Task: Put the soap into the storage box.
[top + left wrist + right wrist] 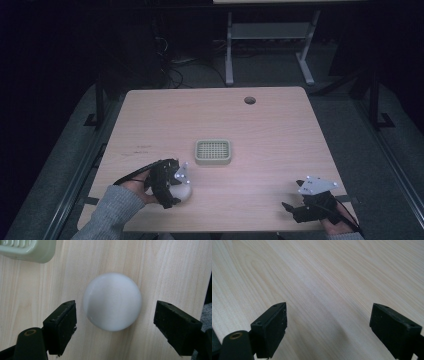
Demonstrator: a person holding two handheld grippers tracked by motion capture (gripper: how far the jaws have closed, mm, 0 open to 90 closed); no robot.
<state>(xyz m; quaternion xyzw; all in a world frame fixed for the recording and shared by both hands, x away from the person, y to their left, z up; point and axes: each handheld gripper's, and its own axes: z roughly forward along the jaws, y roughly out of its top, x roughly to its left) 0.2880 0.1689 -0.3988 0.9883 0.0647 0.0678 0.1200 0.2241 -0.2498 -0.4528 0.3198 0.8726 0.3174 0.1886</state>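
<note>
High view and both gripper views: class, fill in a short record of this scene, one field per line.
Table: pale wood
Ball: white, on the table near the front left
Tray: pale green, gridded, mid-table
Left tool: open, jaws either side of the ball, not touching
Right tool: open, over bare table at front right

The left gripper (172, 182) and right gripper (312, 202) are black, each topped by a grey three-cornered plate with pale dots. Black cables trail toward 6 o'clock. Blocky black jaws carry small screw holes. The left arm's sleeve (112, 210) is grey knit.
</note>
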